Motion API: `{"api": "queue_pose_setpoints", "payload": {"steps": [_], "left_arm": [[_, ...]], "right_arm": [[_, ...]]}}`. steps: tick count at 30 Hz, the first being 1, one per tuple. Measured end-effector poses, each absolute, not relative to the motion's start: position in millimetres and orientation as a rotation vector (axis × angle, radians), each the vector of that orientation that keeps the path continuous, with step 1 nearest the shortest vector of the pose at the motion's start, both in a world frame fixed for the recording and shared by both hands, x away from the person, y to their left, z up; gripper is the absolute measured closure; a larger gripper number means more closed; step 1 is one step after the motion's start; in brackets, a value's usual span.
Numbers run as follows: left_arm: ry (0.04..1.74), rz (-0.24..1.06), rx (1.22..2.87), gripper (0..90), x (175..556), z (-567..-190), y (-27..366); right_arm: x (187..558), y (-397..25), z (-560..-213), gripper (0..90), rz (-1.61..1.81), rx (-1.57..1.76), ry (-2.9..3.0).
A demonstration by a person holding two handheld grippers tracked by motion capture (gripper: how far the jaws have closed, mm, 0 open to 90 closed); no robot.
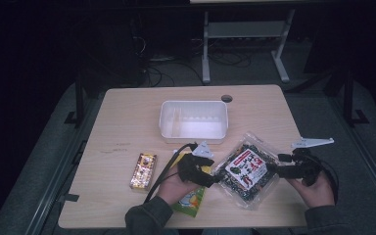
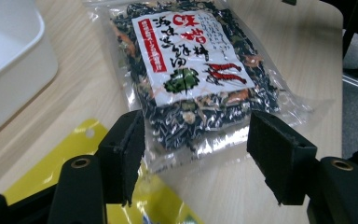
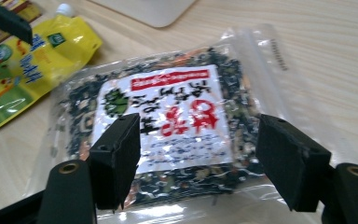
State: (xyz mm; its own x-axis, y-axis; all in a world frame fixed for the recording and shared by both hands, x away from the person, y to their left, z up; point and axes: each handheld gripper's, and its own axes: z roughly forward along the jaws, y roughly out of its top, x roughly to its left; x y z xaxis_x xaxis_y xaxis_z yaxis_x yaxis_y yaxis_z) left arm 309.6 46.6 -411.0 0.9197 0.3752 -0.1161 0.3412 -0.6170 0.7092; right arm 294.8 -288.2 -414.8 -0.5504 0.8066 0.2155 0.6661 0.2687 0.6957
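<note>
A clear bag of dark dried seaweed mix (image 1: 247, 170) with a white and red label lies flat on the wooden table (image 1: 127, 117), front right of centre. My left gripper (image 1: 217, 179) is open at the bag's left end, its jaws straddling the bag's edge (image 2: 191, 126). My right gripper (image 1: 273, 170) is open at the bag's right end, jaws either side of the bag (image 3: 177, 112). Neither holds anything. A yellow pouch (image 1: 190, 196) lies under my left hand, also visible as the yellow pouch (image 3: 23, 60).
A white plastic tub (image 1: 194, 120) stands empty behind the bag, its wall close on the left as white tub (image 2: 14, 60). A small gold snack packet (image 1: 143, 170) lies to the left. A cable hole (image 1: 226, 98) sits near the table's far edge.
</note>
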Motion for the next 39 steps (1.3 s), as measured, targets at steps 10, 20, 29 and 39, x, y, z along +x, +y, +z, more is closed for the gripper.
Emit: {"api": "queue_pose_setpoints", "payload": {"steps": [10,20,29,39], "left_arm": [[0.534,0.024,2.312,35.8,319,-419,36],[0.55,0.023,2.332,27.9,322,-423,29],[0.547,0.028,2.335,23.1,324,-423,25],[0.556,0.019,2.337,22.3,327,-424,23]], "right_arm": [[311,-309,-417,31.8,1.102,1.494,2.317],[316,-323,-421,32.6,1.058,1.573,2.294],[320,-336,-423,33.9,1.033,1.648,2.262],[320,-351,-432,37.5,1.0,1.739,2.232]]}}
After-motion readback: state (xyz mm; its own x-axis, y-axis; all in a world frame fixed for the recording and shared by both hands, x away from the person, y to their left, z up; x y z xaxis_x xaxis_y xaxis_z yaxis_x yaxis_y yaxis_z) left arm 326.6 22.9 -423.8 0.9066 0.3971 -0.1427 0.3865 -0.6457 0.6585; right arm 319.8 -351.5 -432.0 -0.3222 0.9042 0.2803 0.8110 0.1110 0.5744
